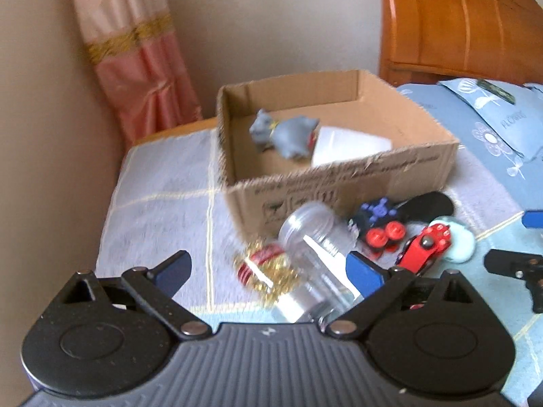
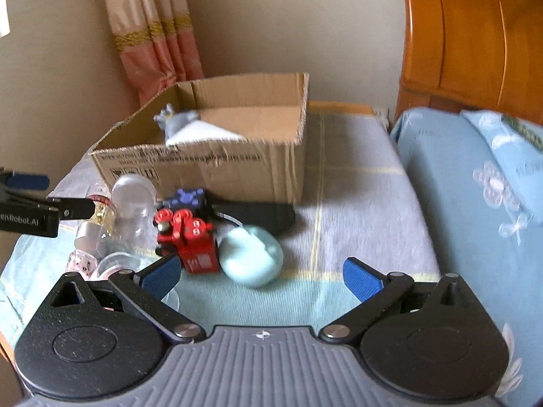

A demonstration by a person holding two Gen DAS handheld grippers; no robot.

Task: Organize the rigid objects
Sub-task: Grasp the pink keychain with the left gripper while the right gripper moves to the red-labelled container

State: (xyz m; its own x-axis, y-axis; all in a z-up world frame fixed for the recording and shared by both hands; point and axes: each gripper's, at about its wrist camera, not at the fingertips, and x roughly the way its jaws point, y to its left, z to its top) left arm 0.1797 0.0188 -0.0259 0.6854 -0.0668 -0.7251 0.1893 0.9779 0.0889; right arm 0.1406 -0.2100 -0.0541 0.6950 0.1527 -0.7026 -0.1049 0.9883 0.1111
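Note:
An open cardboard box (image 1: 400, 169) (image 2: 237, 169) stands on the bed and holds a grey toy animal (image 1: 288, 134) (image 2: 176, 118) and a white cup (image 1: 346, 144). In front of it lie a clear plastic jar (image 1: 312, 247) (image 2: 132, 203), a red-and-gold ornament (image 1: 268, 268), a red toy (image 1: 424, 247) (image 2: 190, 237), a blue-and-black toy (image 1: 376, 213) (image 2: 186, 198), a black flat object (image 1: 427, 205) (image 2: 258, 215) and a pale green round object (image 1: 461, 244) (image 2: 253, 256). My left gripper (image 1: 271, 269) (image 2: 34, 200) is open, with the jar between its fingers. My right gripper (image 2: 261, 276) (image 1: 522, 254) is open and empty, just before the green object.
A grey-blue cloth with yellow lines (image 1: 159, 203) (image 2: 356, 186) covers the surface. A blue flowered pillow (image 2: 475, 186) (image 1: 502, 118) lies to the right, below an orange wooden headboard (image 2: 475, 34) (image 1: 458, 17). A pink curtain (image 1: 135, 61) (image 2: 156, 34) hangs at the wall behind.

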